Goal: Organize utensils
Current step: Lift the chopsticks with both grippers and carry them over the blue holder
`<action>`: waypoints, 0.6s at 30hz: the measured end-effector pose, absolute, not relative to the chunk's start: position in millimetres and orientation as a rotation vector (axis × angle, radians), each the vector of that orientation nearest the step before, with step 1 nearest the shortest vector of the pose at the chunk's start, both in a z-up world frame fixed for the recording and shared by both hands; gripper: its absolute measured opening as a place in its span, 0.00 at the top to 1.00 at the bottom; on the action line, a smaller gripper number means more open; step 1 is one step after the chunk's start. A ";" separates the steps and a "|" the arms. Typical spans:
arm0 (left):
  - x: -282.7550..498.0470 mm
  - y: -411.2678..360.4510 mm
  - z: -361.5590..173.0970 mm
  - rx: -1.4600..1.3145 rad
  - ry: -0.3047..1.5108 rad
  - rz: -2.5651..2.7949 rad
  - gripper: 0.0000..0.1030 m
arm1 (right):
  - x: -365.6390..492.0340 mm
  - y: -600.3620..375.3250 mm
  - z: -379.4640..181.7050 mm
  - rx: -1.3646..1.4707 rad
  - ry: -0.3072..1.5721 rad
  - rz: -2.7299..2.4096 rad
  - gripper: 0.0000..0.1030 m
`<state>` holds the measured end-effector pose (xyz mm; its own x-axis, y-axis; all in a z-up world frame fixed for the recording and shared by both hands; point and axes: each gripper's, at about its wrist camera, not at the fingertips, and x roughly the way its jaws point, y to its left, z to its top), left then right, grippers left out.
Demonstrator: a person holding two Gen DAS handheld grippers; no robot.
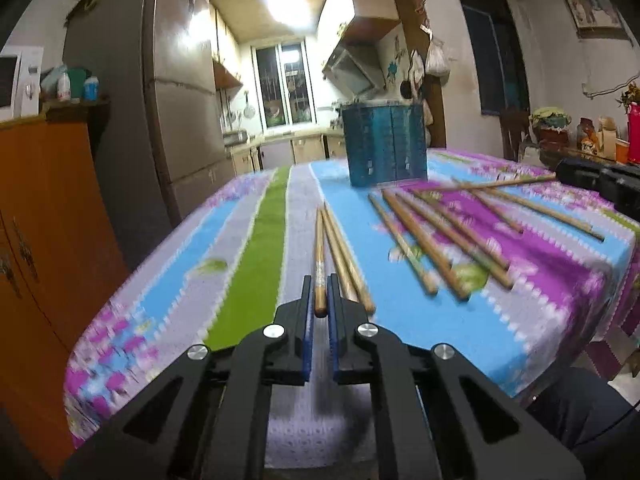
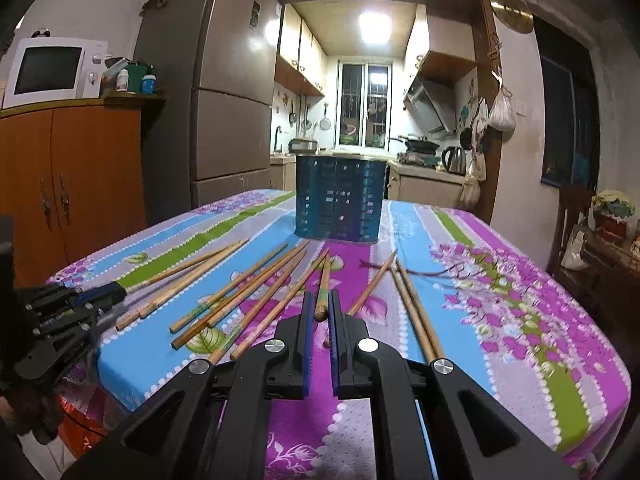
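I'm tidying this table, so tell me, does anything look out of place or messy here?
Yes. The chopsticks lie scattered on the tablecloth, pointing different ways and some crossing, instead of standing in the blue holder. Each gripper, left and right, has one between its fingers.

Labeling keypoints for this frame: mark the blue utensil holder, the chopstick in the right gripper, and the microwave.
blue utensil holder (image 2: 340, 200): right wrist view, middle of its slotted front wall.
chopstick in the right gripper (image 2: 322, 294): right wrist view, shaft just ahead of the fingers.
microwave (image 2: 52, 70): right wrist view, dark door window.
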<state>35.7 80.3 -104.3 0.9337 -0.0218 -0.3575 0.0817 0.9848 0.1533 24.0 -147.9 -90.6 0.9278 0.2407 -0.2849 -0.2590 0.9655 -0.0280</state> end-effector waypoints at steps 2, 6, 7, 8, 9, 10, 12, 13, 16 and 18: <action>32.6 79.0 -92.1 0.172 0.330 -0.058 0.95 | 22.8 -150.6 -83.3 -0.069 0.262 0.256 0.92; 30.8 77.0 -62.5 0.177 0.252 -0.064 0.95 | 22.6 -153.8 -64.1 -0.083 0.214 0.271 0.92; 32.3 76.7 -55.6 0.179 0.233 -0.065 0.95 | 23.6 -154.9 -57.1 -0.086 0.199 0.279 0.92; 35.3 76.4 -48.1 0.178 0.215 -0.069 0.95 | 25.3 -156.3 -50.0 -0.087 0.185 0.287 0.92; 37.4 75.5 -42.6 0.177 0.202 -0.071 0.95 | 27.2 -157.9 -44.9 -0.085 0.177 0.294 0.92; 41.0 75.1 -34.8 0.177 0.181 -0.074 0.95 | 30.7 -160.6 -37.2 -0.077 0.167 0.303 0.92; 47.1 73.1 -23.7 0.183 0.148 -0.075 0.95 | 39.5 -165.7 -21.8 -0.062 0.153 0.319 0.92; 51.0 72.2 -17.6 0.182 0.135 -0.079 0.95 | 45.4 -168.8 -13.4 -0.052 0.149 0.327 0.92; 71.2 73.5 0.3 0.166 0.116 -0.093 0.95 | 65.1 -174.5 8.6 -0.039 0.148 0.348 0.92; 87.7 74.5 13.6 0.160 0.111 -0.106 0.95 | 79.1 -175.9 19.4 -0.041 0.155 0.359 0.92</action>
